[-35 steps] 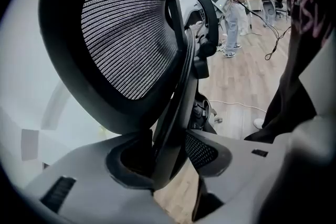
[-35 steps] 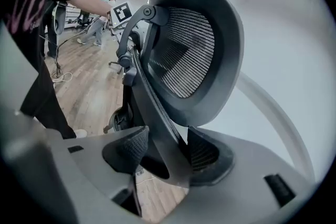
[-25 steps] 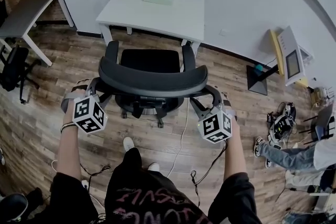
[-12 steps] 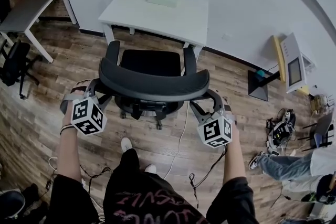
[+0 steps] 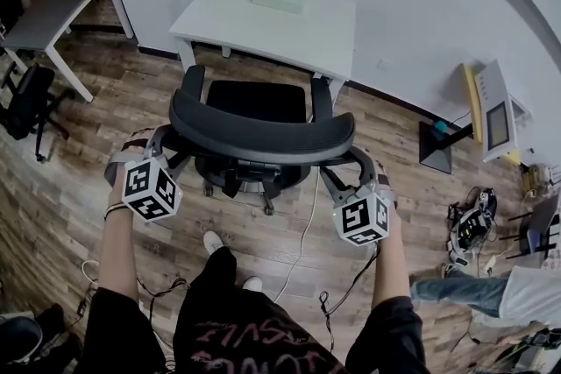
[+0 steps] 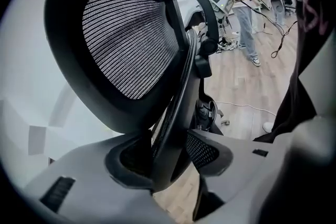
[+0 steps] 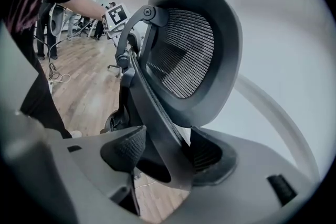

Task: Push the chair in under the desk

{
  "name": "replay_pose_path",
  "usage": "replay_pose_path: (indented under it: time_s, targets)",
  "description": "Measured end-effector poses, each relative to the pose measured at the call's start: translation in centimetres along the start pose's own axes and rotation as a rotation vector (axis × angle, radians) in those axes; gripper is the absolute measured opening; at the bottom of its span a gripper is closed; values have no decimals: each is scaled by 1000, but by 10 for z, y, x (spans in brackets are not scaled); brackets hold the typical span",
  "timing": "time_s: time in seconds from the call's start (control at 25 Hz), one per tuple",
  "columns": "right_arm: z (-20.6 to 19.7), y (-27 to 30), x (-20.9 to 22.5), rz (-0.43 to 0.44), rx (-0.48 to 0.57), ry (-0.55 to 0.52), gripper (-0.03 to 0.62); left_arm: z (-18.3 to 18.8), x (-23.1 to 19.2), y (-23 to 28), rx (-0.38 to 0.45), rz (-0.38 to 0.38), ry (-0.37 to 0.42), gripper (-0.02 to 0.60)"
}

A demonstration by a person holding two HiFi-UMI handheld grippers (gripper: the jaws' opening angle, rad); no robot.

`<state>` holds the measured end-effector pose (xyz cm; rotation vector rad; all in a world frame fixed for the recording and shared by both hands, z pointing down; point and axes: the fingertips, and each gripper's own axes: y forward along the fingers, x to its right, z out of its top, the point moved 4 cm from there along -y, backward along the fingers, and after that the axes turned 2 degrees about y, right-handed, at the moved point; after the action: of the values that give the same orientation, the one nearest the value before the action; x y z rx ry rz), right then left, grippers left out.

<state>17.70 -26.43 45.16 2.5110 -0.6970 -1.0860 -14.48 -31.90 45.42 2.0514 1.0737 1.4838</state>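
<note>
Your left tongs [image 6: 170, 155] stand apart, loosely around the left edge of the chair [image 5: 259, 131] back frame. Your right tongs [image 7: 165, 152] are opening, with the right edge of that frame between them and a gap at one pad. The chair stands at centre, backrest toward you. The white surface [image 5: 263, 22] lies at its 12 o'clock, the seat front just at its near edge
</note>
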Motion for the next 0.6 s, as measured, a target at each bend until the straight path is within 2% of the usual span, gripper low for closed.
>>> replay_pose_path:
  time_s: [0.6]
  targets:
    - [20,71,32,-20,-33,11,253,-25,-69,51,22,-3,14,222]
